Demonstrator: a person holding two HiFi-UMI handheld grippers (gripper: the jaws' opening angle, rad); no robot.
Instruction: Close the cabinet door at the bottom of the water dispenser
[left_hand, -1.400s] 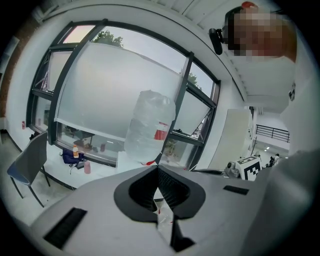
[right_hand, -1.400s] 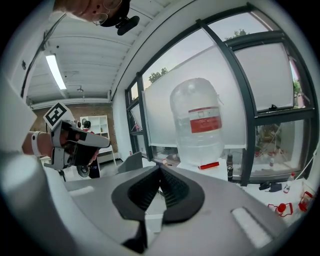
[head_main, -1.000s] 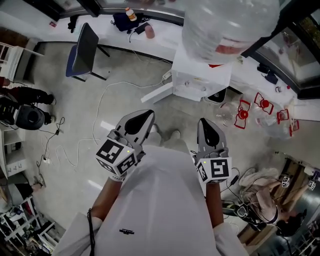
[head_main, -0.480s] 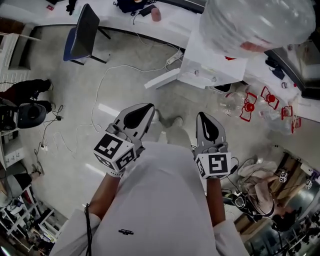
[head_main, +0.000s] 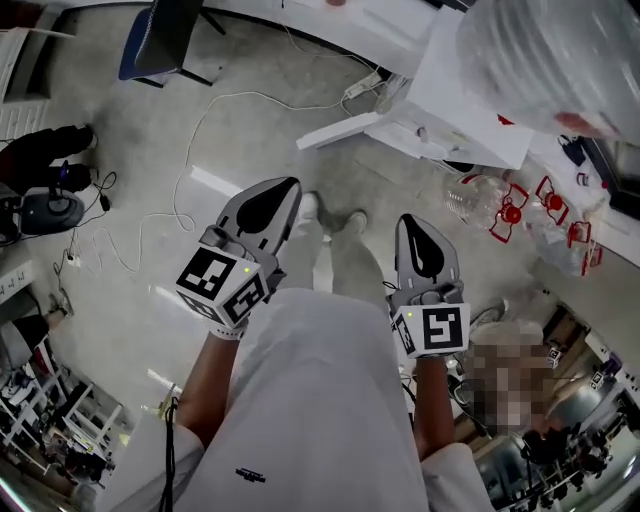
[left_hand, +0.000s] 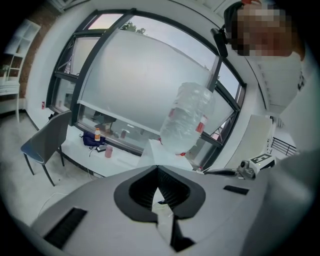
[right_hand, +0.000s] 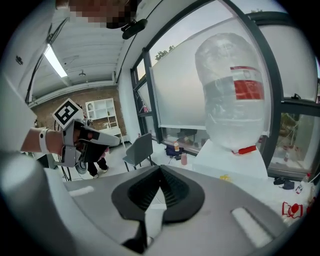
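The white water dispenser (head_main: 470, 110) stands at the head view's top right, with a big clear bottle (head_main: 560, 60) on top. Its bottom cabinet door (head_main: 340, 128) hangs open, swung out to the left over the floor. My left gripper (head_main: 283, 192) and right gripper (head_main: 416, 226) are held in front of my body, well short of the door, both shut with nothing between the jaws. The left gripper view shows the bottle (left_hand: 187, 117) ahead and above. In the right gripper view the bottle (right_hand: 235, 90) sits on the dispenser (right_hand: 230, 157), with the left gripper (right_hand: 87, 137) at the left.
A blue-grey chair (head_main: 160, 40) stands at the top left, and white cables (head_main: 190, 190) trail across the floor. Empty bottles with red handles (head_main: 500, 205) lie to the right of the dispenser. Black gear (head_main: 45, 200) sits at the left edge. My shoes (head_main: 330, 215) are between the grippers.
The dispenser, its open door and the chair have slid up and to the right in the head view. Both grippers stay shut in front of my body, about where they were.
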